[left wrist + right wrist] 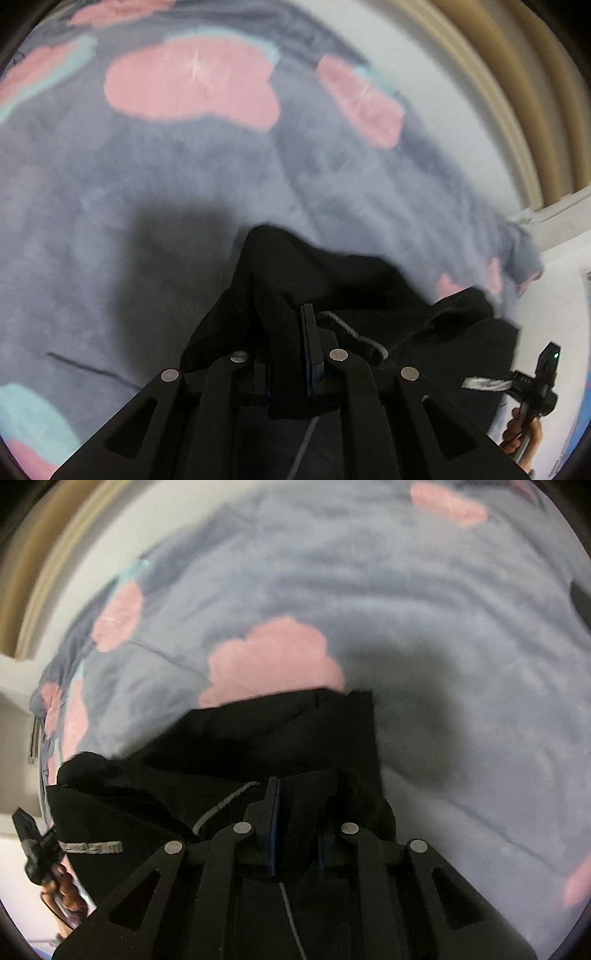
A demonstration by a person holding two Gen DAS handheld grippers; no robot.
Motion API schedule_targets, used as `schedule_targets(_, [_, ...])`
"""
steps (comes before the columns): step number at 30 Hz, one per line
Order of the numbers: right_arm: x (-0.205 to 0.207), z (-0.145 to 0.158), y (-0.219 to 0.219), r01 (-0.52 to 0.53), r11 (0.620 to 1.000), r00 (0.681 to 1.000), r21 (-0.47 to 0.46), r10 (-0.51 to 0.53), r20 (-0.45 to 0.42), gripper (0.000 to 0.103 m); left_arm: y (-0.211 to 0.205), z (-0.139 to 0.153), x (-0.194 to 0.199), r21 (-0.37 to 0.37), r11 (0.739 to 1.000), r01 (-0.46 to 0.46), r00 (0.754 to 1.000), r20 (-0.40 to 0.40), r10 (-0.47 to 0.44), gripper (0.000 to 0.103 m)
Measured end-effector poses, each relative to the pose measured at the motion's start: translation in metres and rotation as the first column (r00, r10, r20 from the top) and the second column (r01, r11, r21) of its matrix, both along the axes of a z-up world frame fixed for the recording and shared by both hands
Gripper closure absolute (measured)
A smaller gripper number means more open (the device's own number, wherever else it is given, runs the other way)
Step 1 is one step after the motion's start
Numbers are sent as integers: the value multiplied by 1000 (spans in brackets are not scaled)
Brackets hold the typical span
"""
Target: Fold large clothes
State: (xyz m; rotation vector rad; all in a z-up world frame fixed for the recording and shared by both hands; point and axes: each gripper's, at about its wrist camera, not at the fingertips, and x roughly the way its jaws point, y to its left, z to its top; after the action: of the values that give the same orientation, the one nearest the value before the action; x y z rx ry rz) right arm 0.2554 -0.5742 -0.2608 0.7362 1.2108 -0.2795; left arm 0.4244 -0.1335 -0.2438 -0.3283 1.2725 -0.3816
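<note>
Both grippers are clamped on the same black garment point(332, 280): the left gripper point(309, 321) pinches one bunched edge, the right gripper point(275, 794) the other. It hangs between them over a grey blanket point(461, 635) with pink blotches, drawstring point(354, 332) dangling near.

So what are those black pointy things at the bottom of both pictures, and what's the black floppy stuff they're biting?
Those are two grabber tools, like big tongs. A person holds one in each hand, and each has a little camera looking along its fingers. One picture comes from the left gripper, the other from the right gripper. Both are pinched shut on a black garment, a piece of clothing with a grey drawstring, holding it up together. Underneath lies a soft grey blanket with pink cloud shapes. At the edge of the left picture you can even see the person's hand holding the other tool. The pictures are blurry.
</note>
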Motion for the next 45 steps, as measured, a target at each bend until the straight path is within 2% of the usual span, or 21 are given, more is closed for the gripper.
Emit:
schedule_targets(3, [11, -19, 3, -6, 1000, 1000, -14, 6, -24, 84, -6, -18, 4, 27, 1000, 1, 1000, -11, -1, 91])
schedule_targets(7, [14, -23, 4, -28, 999, 999, -23, 28, -36, 84, -6, -20, 6, 28, 999, 33, 999, -18, -33, 90])
schedule_targets(11, [2, -5, -6, -9, 1000, 1000, 20, 10, -14, 82, 2, 1, 2, 16, 996, 93, 996, -7, -93, 89])
schedule_targets(13, [-11, 12, -14, 12, 999, 1000, 52, -13, 24, 77, 9, 17, -3, 1, 992, 124, 992, 6, -124, 84])
schedule_targets(16, [-35, 40, -23, 17, 990, 996, 139, -30, 89, 67, 26, 47, -15, -87, 980, 178, 984, 17, -178, 66])
schedule_targets(18, [-50, 56, -25, 1, 989, 993, 150, -18, 116, 62, 44, 69, -26, -140, 971, 196, 981, 37, -193, 33])
schedule_targets(19, [-55, 64, -24, -8, 991, 992, 137, -9, 124, 56, 57, 83, -35, -164, 967, 197, 980, 60, -190, 28])
schedule_targets(21, [-67, 82, -20, -32, 997, 990, 67, 23, 138, 54, 79, 104, -46, -203, 960, 191, 980, 101, -173, 26])
schedule_targets(24, [-68, 89, -10, -85, 996, 989, -31, 88, 118, 52, 96, 119, -55, -183, 965, 186, 977, 135, -163, 25])
schedule_targets(25, [-67, 86, -8, -96, 994, 989, -52, 101, 104, 45, 96, 119, -55, -160, 969, 186, 977, 139, -164, 24])
schedule_targets(26, [-63, 81, -5, -104, 992, 990, -76, 110, 88, 42, 94, 115, -52, -151, 971, 185, 977, 134, -165, 24])
schedule_targets(30, [-42, 56, -4, -142, 975, 985, -170, 155, 70, 42, 77, 81, -37, -144, 973, 182, 982, 72, -173, 24])
schedule_targets(34, [-18, 33, -8, -185, 947, 978, -263, 204, 47, 42, 49, 46, -15, -44, 980, 196, 980, 40, -194, 24])
schedule_targets(40, [4, 12, -20, -254, 933, 960, -254, 276, 55, 42, 27, 18, 16, -39, 972, 232, 973, 18, -231, 24])
schedule_targets(45, [20, -6, -20, -314, 930, 943, -190, 328, 50, 41, 17, -3, 34, -125, 959, 254, 965, -31, -260, 25])
